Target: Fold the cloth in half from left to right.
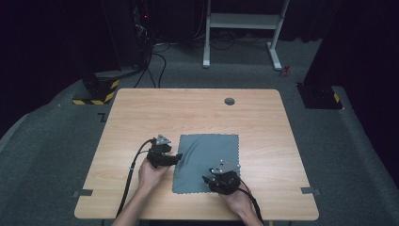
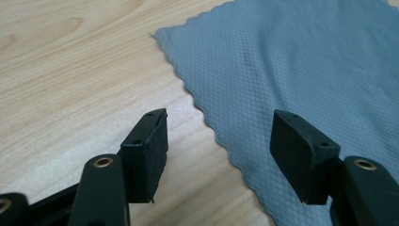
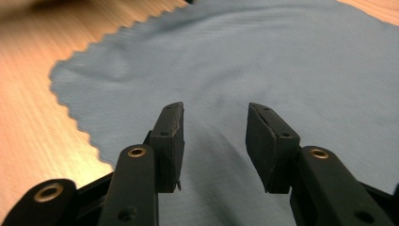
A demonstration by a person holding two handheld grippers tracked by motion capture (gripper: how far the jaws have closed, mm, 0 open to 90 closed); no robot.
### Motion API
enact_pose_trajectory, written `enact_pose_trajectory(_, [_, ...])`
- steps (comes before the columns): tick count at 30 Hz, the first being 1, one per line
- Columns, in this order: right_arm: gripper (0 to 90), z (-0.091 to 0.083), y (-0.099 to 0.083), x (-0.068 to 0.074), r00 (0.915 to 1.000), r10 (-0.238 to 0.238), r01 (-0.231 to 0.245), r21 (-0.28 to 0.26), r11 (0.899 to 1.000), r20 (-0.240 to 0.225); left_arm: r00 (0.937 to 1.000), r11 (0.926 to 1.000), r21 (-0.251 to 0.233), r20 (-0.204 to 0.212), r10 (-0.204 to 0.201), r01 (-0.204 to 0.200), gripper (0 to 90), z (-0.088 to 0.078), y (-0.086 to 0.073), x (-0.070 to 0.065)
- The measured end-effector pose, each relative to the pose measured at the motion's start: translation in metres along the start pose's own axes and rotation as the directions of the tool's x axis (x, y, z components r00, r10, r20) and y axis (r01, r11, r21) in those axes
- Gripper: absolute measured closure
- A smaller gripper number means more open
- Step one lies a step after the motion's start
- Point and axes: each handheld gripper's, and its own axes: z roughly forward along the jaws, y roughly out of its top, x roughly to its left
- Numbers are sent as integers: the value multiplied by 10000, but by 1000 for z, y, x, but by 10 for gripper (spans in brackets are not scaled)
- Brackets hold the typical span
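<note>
Right tongs (image 1: 207, 179) at the near edge of the grey cloth (image 1: 207, 155), jaws apart over the fabric, nothing pinched. Left tongs (image 1: 179, 157) at the cloth's left edge, jaws wide, released, straddling the scalloped hem (image 2: 207, 120). Cloth lies flat on the near middle of the wooden bench (image 1: 141, 117). Cable hole (image 1: 229, 101) near the far edge.

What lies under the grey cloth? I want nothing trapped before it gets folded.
The grey cloth lies flat on the wooden table, without visible bumps. The tabletop beneath it is covered, so anything thin there cannot be seen.
</note>
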Motion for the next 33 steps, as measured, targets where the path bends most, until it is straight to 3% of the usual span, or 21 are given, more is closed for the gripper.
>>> enact_pose_trajectory(8, [589, 6, 9, 11, 9991, -274, 271, -90, 9996, -323, 9990, 9990, -15, 37, -439, 439, 377, 5, 14, 15])
enact_pose_trajectory(10, [602, 7, 11, 13, 9989, -309, 304, -147, 9994, -339, 9994, 9994, 5, -92, -342, 342, 377, 8, 18, 18])
enact_pose_trajectory(12, [616, 7, 12, 15, 9988, -354, 347, -196, 9992, -352, 9991, 9988, -304, -177, -389, 383, 380, 9, 19, 20])
enact_pose_trajectory(15, [644, 10, 14, 17, 9983, -380, 369, -250, 9990, -437, 9974, 9973, -265, -200, -696, 691, 400, 15, 21, 26])
enact_pose_trajectory(16, [654, 11, 14, 18, 9983, -387, 376, -271, 9989, -437, 9983, 9988, -208, -368, -452, 444, 406, 18, 23, 26])
enact_pose_trajectory(19, [667, 14, 16, 21, 9974, -531, 515, -320, 9982, -497, 9992, 9996, -230, -363, -191, 183, 415, 22, 31, 24])
enact_pose_trajectory(22, [670, 17, 18, 24, 9963, -629, 611, -329, 9976, -593, 9994, 9996, -288, -342, -94, 84, 414, 27, 40, 22])
enact_pose_trajectory(28, [670, 21, 26, 37, 9912, -906, 871, -396, 9954, -968, 9979, 9994, -153, -563, -306, 298, 425, 41, 51, 21])
enact_pose_trajectory(33, [670, 29, 32, 56, 9792, -1390, 1340, -435, 9900, -1475, 9960, 10000, 28, -885, -82, 85, 438, 49, 56, 22])
